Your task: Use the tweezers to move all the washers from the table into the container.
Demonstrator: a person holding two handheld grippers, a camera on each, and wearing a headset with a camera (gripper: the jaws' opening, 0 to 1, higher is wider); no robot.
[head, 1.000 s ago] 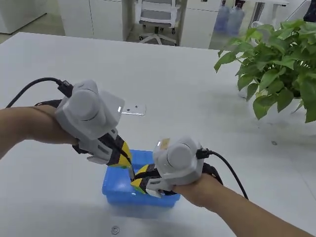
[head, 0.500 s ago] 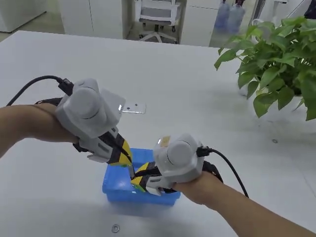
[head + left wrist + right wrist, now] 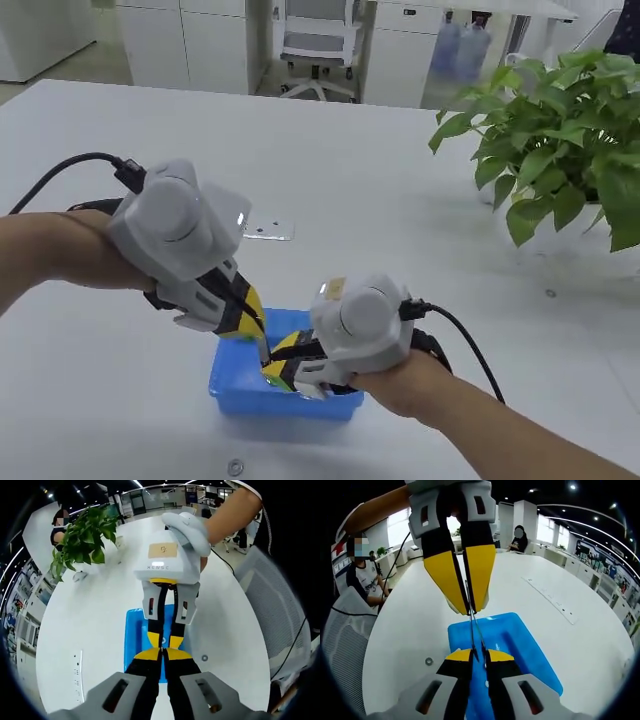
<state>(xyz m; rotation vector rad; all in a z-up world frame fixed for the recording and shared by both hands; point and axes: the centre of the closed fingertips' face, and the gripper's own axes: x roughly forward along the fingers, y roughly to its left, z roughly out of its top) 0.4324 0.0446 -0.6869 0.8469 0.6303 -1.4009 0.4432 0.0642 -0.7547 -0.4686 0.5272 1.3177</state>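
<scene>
Head view: both hands reach in over the blue container (image 3: 236, 388). The left gripper (image 3: 250, 322) slants down from the container's far-left side. The right gripper (image 3: 282, 368) lies low across its near-right rim, and the two sets of tips almost meet. One washer (image 3: 234, 467) lies on the table (image 3: 400, 200) just in front of the container. All this matches a second ago.

Left gripper view: its jaws are together above the container (image 3: 134, 640), tip to tip with the right gripper (image 3: 165, 641).

Right gripper view: the left gripper (image 3: 469, 611) pinches the top of the tweezers (image 3: 473, 630). The right gripper (image 3: 480, 656) presses in on their two legs above the container (image 3: 520, 645).
</scene>
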